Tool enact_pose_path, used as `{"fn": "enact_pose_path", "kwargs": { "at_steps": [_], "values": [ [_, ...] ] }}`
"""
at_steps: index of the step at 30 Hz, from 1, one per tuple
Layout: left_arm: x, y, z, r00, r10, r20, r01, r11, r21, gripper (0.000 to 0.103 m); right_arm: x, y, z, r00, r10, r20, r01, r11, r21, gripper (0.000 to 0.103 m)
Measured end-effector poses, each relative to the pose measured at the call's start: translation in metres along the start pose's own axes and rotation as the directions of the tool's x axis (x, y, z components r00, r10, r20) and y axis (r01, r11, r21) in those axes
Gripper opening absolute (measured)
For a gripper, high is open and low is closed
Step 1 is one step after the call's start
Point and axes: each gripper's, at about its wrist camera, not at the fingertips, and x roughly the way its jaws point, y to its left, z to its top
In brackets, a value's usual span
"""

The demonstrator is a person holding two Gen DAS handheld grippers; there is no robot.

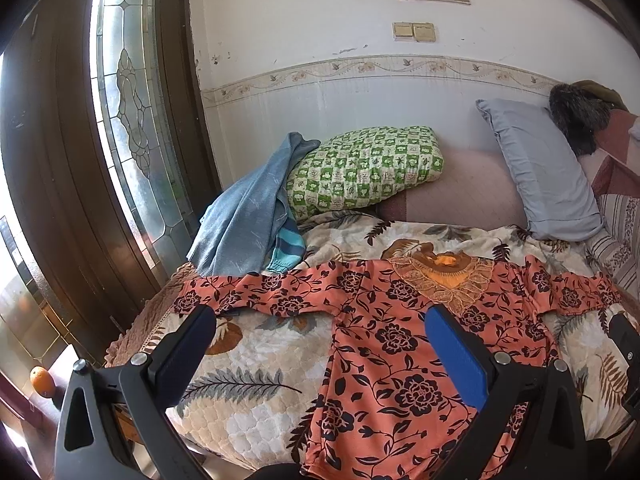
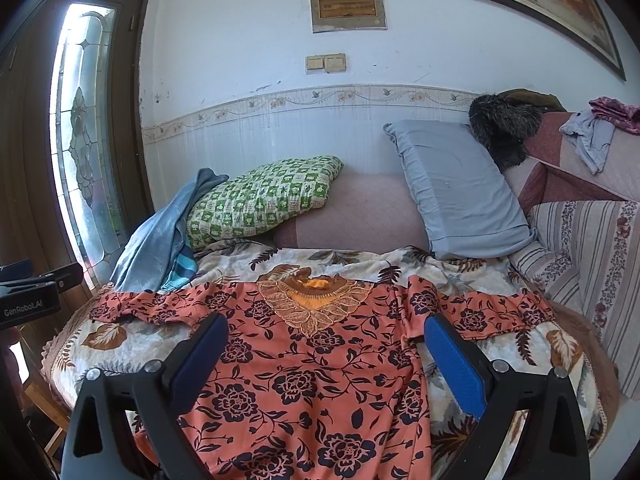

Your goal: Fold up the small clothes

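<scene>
left gripper (image 1: 320, 332): jaws apart, holding nothing, lower centre of frame | right gripper (image 2: 326, 340): jaws apart, holding nothing, lower centre | orange floral garment (image 2: 320, 360): spread flat on the bed (image 2: 520, 360), sleeves out to both sides, centre to bottom of frame | green checked pillow (image 2: 264, 196): behind it, against the wall

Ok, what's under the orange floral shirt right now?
The orange floral shirt lies spread flat on a cream leaf-print blanket, which shows around both sleeves. Whatever sits directly beneath the shirt's body is covered. Neither gripper holds it.
</scene>
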Motion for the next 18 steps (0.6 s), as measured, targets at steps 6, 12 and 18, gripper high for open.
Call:
{"fn": "enact_pose_path", "kwargs": {
  "at_steps": [6, 12, 18],
  "values": [
    [0.0006, -0.0006, 0.0017, 1.000, -0.003, -0.001, 0.003, 1.000, 0.002, 0.103, -0.0006, -0.0009, 0.0005, 1.000, 0.000, -0.001, 0.000, 1.000, 0.002, 0.100],
    [-0.0002, -0.0028, 0.0012, 1.000, -0.009, -0.004, 0.009, 1.000, 0.005, 0.103, -0.0014, -0.0015, 0.0015, 1.000, 0.001, -0.001, -0.001, 1.000, 0.004, 0.100],
    [-0.0027, -0.0040, -0.0027, 1.000, -0.020, -0.007, 0.020, 1.000, 0.012, 0.103, -0.0044, -0.0025, 0.0010, 1.000, -0.003, -0.003, 0.003, 1.000, 0.004, 0.100]
  ]
}}
